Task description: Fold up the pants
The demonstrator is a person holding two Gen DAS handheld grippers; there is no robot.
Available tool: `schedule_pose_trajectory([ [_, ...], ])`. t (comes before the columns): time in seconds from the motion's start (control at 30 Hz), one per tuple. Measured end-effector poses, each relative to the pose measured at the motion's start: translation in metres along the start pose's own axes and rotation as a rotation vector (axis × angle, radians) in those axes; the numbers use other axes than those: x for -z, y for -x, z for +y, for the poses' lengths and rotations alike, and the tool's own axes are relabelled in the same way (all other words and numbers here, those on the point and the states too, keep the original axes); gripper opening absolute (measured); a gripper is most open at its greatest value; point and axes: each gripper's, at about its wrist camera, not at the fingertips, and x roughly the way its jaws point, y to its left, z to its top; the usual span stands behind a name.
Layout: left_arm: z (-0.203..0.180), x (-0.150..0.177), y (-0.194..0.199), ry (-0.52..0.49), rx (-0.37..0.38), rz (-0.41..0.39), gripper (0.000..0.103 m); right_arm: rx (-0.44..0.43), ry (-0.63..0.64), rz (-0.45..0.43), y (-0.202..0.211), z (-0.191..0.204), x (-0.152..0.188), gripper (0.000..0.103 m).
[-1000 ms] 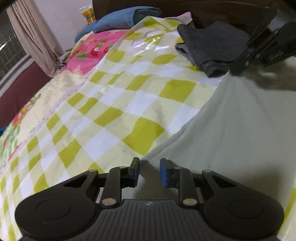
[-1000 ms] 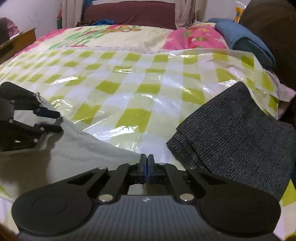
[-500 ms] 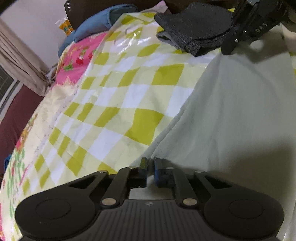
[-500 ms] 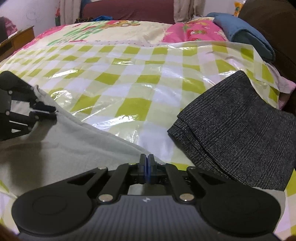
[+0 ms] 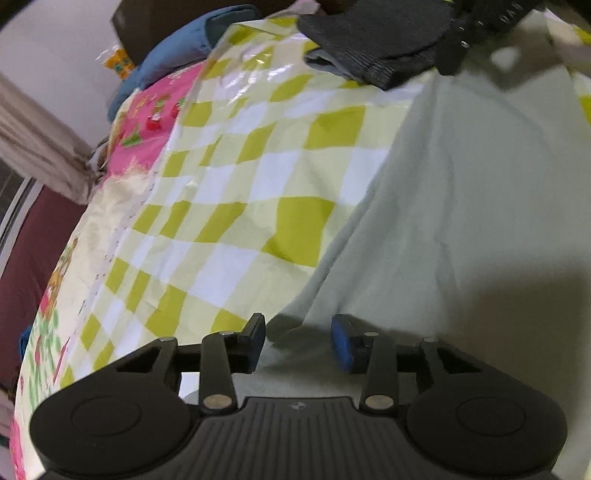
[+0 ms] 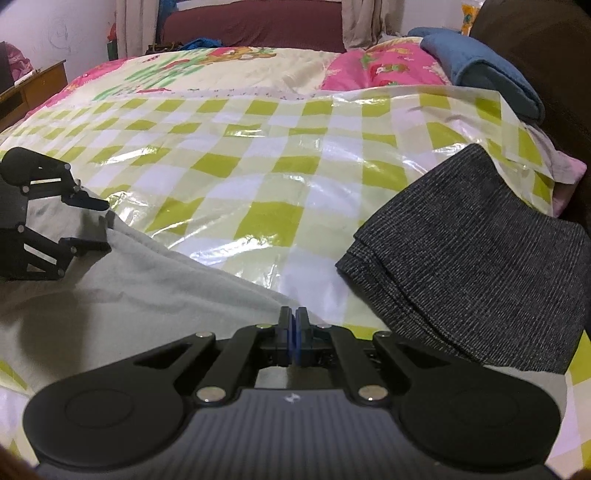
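Note:
The pale grey-green pants (image 5: 461, 206) lie spread on a bed with a yellow-and-white checked plastic sheet (image 5: 236, 206). My left gripper (image 5: 299, 341) is open, its jaws apart over the pants' near edge. It also shows at the left of the right wrist view (image 6: 103, 225), open at the pants' far corner. My right gripper (image 6: 294, 332) is shut on the edge of the pants (image 6: 140, 295). It shows as a dark shape at the top right of the left wrist view (image 5: 476, 33).
A folded dark grey garment (image 6: 476, 254) lies on the sheet to the right of the pants. A folded blue cloth (image 6: 480, 81) sits by the pink floral bedspread (image 6: 384, 70) near a dark headboard. A wooden side table (image 6: 33, 88) stands far left.
My left gripper closed on the pants' edge half a second ago and has now opened, letting it go. The right gripper has stayed shut on the pants.

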Motion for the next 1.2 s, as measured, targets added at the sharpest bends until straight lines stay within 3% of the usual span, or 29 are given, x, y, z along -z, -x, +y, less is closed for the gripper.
schedule_pose_trajectory([
  [0.03,-0.001,0.0,0.0,-0.009,0.007,0.001,0.049,0.001,0.001,0.002,-0.001,0.0,0.0,0.002],
  [0.1,-0.002,-0.002,0.001,-0.022,0.037,0.01,0.022,0.004,0.001,0.002,-0.001,0.0,0.0,0.002],
  [0.13,-0.004,-0.002,0.002,-0.029,0.026,0.014,0.02,0.007,-0.003,0.0,0.0,0.0,0.0,0.002],
  [0.27,-0.004,0.001,0.001,-0.06,0.0,0.019,0.019,0.002,-0.014,-0.009,0.002,-0.003,-0.001,0.002],
  [0.37,0.003,-0.001,0.004,-0.05,0.039,0.014,0.023,-0.001,-0.015,-0.009,0.003,-0.003,-0.001,0.002],
  [0.43,0.003,-0.001,0.005,-0.064,0.046,0.011,0.042,-0.002,-0.015,-0.006,0.002,-0.003,0.0,0.002],
  [0.47,0.003,-0.001,0.004,-0.078,0.042,0.011,0.058,-0.003,-0.018,-0.004,0.001,-0.003,0.001,0.002],
  [0.53,0.002,0.001,0.001,-0.109,0.013,0.003,0.067,-0.004,-0.022,-0.001,-0.001,-0.003,0.001,0.002],
  [0.67,0.006,-0.001,0.002,-0.102,0.054,0.016,0.059,-0.007,-0.025,0.005,-0.003,-0.002,0.003,0.002],
  [0.77,0.003,0.002,0.003,-0.117,0.082,0.023,0.043,-0.012,-0.036,0.008,-0.004,-0.004,0.005,0.002],
  [0.97,0.011,-0.004,-0.005,-0.116,0.121,0.04,0.046,-0.021,-0.049,0.009,-0.004,-0.004,0.008,0.003],
  [1.07,0.015,-0.008,-0.012,-0.148,0.175,0.076,0.045,-0.025,-0.054,0.013,-0.005,-0.005,0.009,0.003],
  [1.2,0.014,-0.014,-0.017,-0.182,0.248,0.116,0.027,-0.032,-0.064,0.011,-0.007,-0.007,0.008,0.003],
])
